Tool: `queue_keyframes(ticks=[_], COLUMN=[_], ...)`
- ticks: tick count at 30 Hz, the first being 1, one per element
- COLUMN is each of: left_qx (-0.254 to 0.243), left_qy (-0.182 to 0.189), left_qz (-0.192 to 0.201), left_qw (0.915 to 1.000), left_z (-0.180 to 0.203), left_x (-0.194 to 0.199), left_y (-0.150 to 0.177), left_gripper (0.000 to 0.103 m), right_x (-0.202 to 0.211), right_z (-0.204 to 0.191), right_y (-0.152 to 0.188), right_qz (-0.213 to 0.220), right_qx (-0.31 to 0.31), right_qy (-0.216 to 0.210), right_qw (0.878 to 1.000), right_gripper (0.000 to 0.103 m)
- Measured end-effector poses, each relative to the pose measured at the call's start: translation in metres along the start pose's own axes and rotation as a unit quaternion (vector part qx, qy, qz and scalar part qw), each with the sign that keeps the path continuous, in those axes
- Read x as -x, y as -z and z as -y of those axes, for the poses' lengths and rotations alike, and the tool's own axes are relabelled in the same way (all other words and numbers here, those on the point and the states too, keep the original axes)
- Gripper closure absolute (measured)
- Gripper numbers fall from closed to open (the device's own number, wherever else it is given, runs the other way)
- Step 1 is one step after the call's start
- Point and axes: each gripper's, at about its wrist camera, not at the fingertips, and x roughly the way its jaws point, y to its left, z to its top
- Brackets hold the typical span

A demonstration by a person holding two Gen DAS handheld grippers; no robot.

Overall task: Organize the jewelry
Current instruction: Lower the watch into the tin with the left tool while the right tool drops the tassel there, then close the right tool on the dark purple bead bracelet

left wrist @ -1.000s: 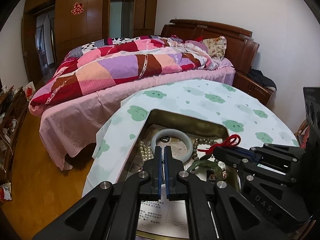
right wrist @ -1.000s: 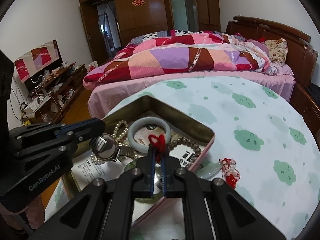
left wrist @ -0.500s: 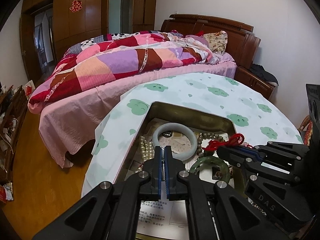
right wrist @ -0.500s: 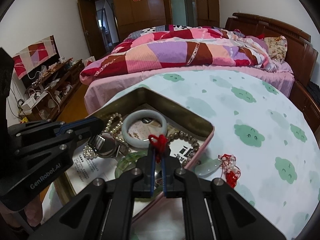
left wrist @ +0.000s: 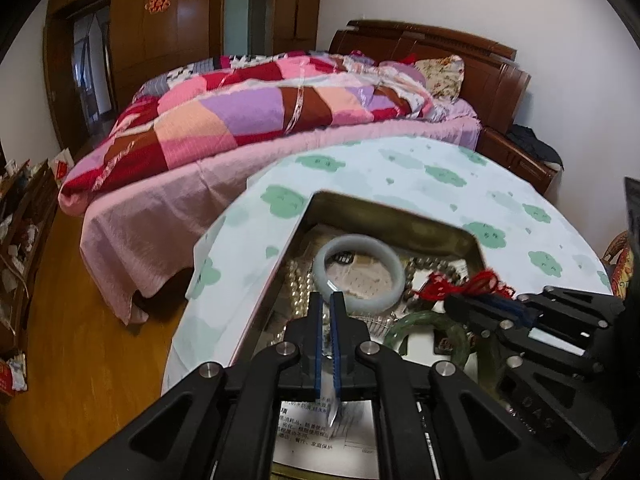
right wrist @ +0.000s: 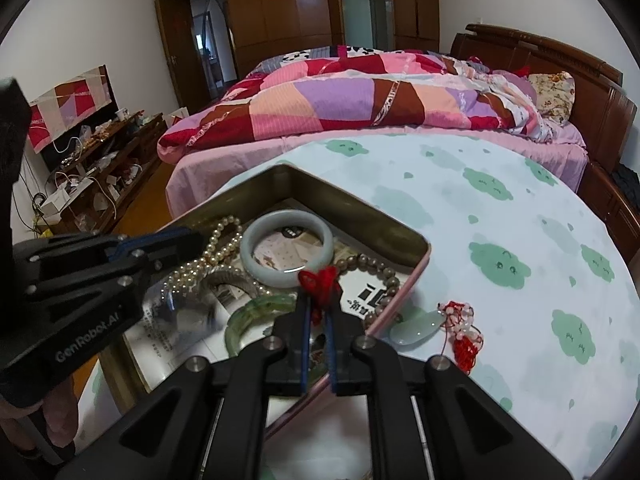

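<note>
An open metal tin (left wrist: 400, 216) (right wrist: 360, 204) sits on the table and holds a pale jade bangle (left wrist: 360, 268) (right wrist: 286, 246), a dark green bangle (left wrist: 428, 324) (right wrist: 256, 310), pearl strands (right wrist: 216, 246) and a brown bead bracelet (right wrist: 378, 274). My right gripper (right wrist: 316, 304) is shut on a red cord (right wrist: 320, 280) (left wrist: 468, 284) above the tin. My left gripper (left wrist: 327, 300) is nearly shut over the tin; something thin and blurred hangs between its pads. A pale jade pendant (right wrist: 416, 326) with a red cord lies on the cloth beside the tin.
The round table carries a white cloth with green clouds (right wrist: 520, 240). Printed paper (left wrist: 320, 432) lines the tin's bottom. A bed with a patchwork quilt (left wrist: 260, 112) stands behind the table. A low cabinet (right wrist: 92, 168) with clutter stands at the left.
Both grippers have drawn back slightly and risen over the tin. The silver watch seen earlier in the tin now shows only as a blur under my left gripper.
</note>
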Motion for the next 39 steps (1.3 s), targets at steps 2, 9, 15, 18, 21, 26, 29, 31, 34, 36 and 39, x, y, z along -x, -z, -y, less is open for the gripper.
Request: queue_keyframes(ticks=[2, 9, 15, 18, 21, 26, 29, 31, 34, 36, 39], left_qx=[0.001, 0.014, 0.015, 0.021, 0.018, 0.000, -0.006, -0.013, -0.028, -0.037, -0.047], left_qy=[0.002, 0.003, 0.007, 0.012, 0.013, 0.015, 0.019, 0.013, 0.010, 0.007, 0.009], left_qz=[-0.004, 0.020, 0.034, 0.035, 0.034, 0.037, 0.036, 0.036, 0.035, 0.036, 0.033], left_qw=[1.0000, 0.9997, 0.9993, 0.9991, 0.9992, 0.9992, 0.9991, 0.9992, 0.9989, 0.9986, 0.9983], left_z=[-0.001, -0.001, 0.000, 0.001, 0.007, 0.024, 0.033, 0.039, 0.050, 0.056, 0.063], left_x=[-0.001, 0.015, 0.028, 0.033, 0.037, 0.045, 0.049, 0.051, 0.052, 0.054, 0.053], left_y=[0.002, 0.003, 0.001, 0.003, 0.008, 0.017, 0.022, 0.025, 0.030, 0.032, 0.036], left_gripper=[0.099, 0.046, 0.038, 0.038, 0.038, 0.038, 0.038, 0.038, 0.038, 0.038, 0.038], right_x=[0.000, 0.017, 0.029, 0.040, 0.053, 0.069, 0.078, 0.082, 0.087, 0.089, 0.091], right_z=[0.002, 0.001, 0.025, 0.048, 0.074, 0.099, 0.108, 0.111, 0.111, 0.106, 0.098], right_y=[0.002, 0.001, 0.006, 0.014, 0.024, 0.045, 0.059, 0.066, 0.077, 0.083, 0.090], right_qz=[0.001, 0.029, 0.029, 0.029, 0.028, 0.020, 0.015, 0.013, 0.007, 0.001, -0.009], right_qx=[-0.003, 0.000, -0.023, -0.050, -0.082, -0.112, -0.126, -0.131, -0.133, -0.125, -0.106], right_qy=[-0.004, 0.002, 0.007, 0.018, 0.028, 0.048, 0.052, 0.053, 0.050, 0.049, 0.045], right_qw=[1.000, 1.000, 0.999, 0.998, 0.996, 0.992, 0.991, 0.990, 0.990, 0.991, 0.993], right_gripper=[0.092, 0.041, 0.040, 0.039, 0.039, 0.039, 0.039, 0.039, 0.039, 0.039, 0.039])
